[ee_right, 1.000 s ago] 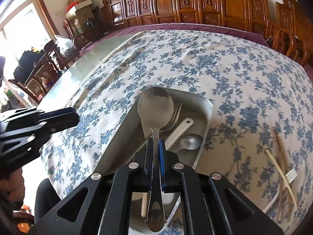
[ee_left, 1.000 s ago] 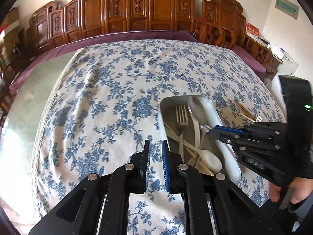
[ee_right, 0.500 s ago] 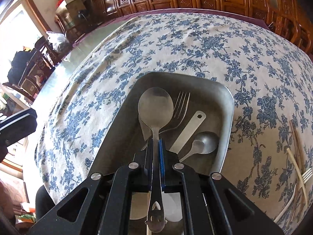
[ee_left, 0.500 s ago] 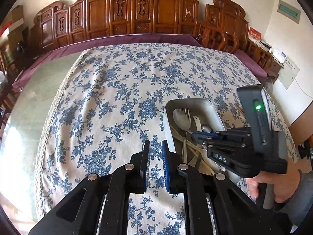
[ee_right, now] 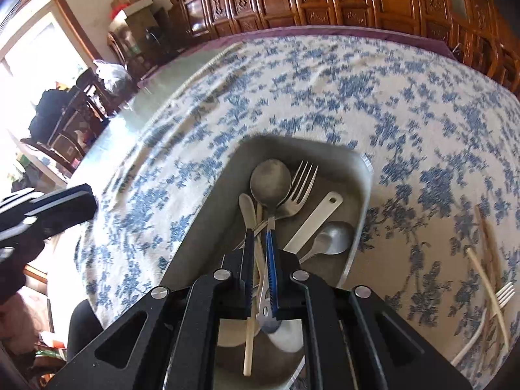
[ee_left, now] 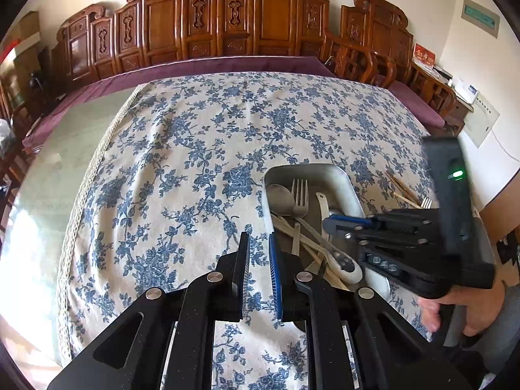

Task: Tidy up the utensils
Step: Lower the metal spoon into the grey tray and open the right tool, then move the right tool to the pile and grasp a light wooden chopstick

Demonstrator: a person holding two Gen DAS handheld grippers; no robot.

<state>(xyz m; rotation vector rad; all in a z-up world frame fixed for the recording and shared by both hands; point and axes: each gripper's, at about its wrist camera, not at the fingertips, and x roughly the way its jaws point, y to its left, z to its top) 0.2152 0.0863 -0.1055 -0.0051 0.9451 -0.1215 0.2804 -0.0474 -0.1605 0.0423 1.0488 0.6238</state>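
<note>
Carved wooden chairs (ee_left: 208, 22) along the far wall, beyond a table under a blue-flowered cloth (ee_left: 195, 149). At left, left gripper (ee_left: 259, 261) low over bare cloth, pads nearly together with a narrow slit between, nothing held. Further right, metal tray (ee_right: 365, 175) on the cloth, loaded with a steel spoon (ee_right: 270, 180), a fork (ee_right: 300, 185), a white ladle handle (ee_right: 317, 219), a smaller spoon (ee_right: 334, 232) and pale chopsticks (ee_right: 248, 341). Over the tray's near end, right gripper (ee_right: 260, 261), jaws opening; steel spoon's handle between them, bowl down among the other utensils, contact with the right-hand pad hard to tell. At far right, outside the tray, loose chopsticks (ee_right: 487, 279) and a second fork (ee_right: 505, 294) on the cloth.
</note>
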